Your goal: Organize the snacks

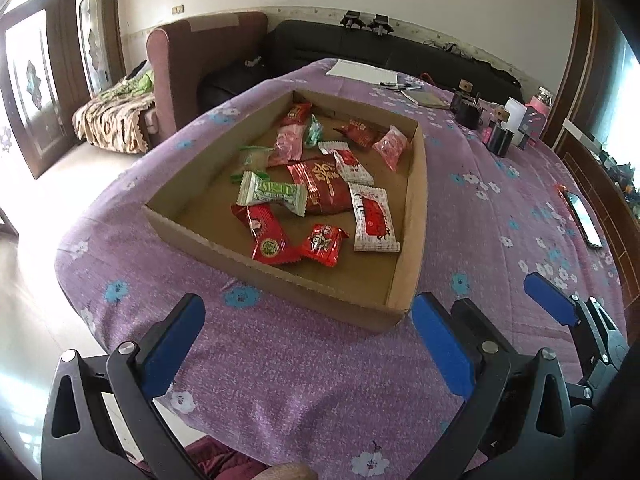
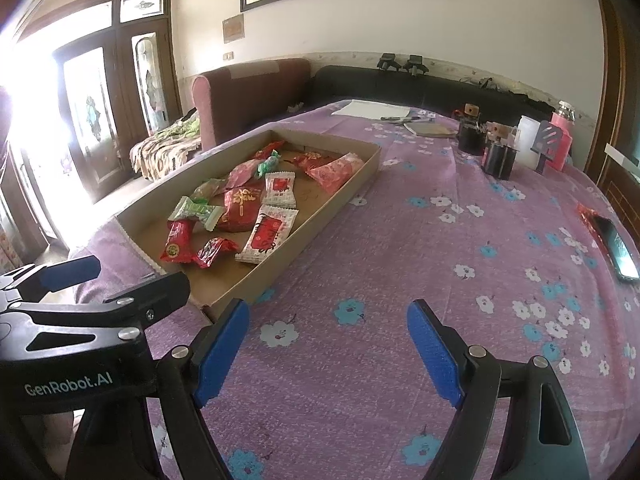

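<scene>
On the purple floral tablecloth (image 1: 320, 380), a shallow cardboard tray (image 1: 412, 240) is being used to hold the snack packets (image 1: 320, 184), which are lying loosely scattered inside it. Just short of the tray's near edge, the left gripper (image 1: 308, 344) is being held wide open with nothing between its fingers. Beside the tray's right wall, the right gripper (image 2: 328, 344) is likewise being held wide open and empty. A phone (image 2: 616, 252) is lying well apart from the tray, rightward.

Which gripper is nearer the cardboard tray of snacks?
Left. The left gripper hangs open just before the cardboard tray's near wall; the right gripper hangs open off its near corner, over cloth.
</scene>
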The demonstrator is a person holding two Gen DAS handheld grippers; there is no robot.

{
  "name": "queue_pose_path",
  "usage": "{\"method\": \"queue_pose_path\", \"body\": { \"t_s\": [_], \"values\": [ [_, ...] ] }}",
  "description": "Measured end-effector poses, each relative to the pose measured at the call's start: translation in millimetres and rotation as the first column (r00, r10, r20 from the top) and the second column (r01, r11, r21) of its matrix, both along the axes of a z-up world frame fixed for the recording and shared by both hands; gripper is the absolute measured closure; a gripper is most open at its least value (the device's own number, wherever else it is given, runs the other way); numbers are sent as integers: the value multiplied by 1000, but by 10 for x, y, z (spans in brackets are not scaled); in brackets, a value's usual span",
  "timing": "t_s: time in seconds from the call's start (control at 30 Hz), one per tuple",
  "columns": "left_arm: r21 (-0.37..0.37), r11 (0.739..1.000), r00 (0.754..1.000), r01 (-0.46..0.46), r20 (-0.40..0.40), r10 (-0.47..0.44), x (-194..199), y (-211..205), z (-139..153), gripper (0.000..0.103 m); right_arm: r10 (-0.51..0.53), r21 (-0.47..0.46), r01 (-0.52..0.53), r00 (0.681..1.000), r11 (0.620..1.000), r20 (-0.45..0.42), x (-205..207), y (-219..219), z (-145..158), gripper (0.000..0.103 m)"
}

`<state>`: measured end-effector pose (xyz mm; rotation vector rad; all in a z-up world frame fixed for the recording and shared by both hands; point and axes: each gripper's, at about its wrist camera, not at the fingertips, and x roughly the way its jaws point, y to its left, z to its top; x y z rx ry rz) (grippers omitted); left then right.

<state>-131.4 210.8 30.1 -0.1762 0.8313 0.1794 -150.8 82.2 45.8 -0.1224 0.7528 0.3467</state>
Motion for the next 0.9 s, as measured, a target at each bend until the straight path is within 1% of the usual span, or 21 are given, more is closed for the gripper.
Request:
{"method": "queue_pose_path", "body": {
  "t_s": [0.43,0.9],
  "values": [
    [-36,999,1000,3,-17,-4,4,31,-38,0,-2,3,2,1000,1000,-7,-2,-1,-29,20],
    [-52,999,1000,4,-25,-6,15,35,-56,0,-3,7,3,1000,1000,-13,0,-13,-45,20]
  ]
}}
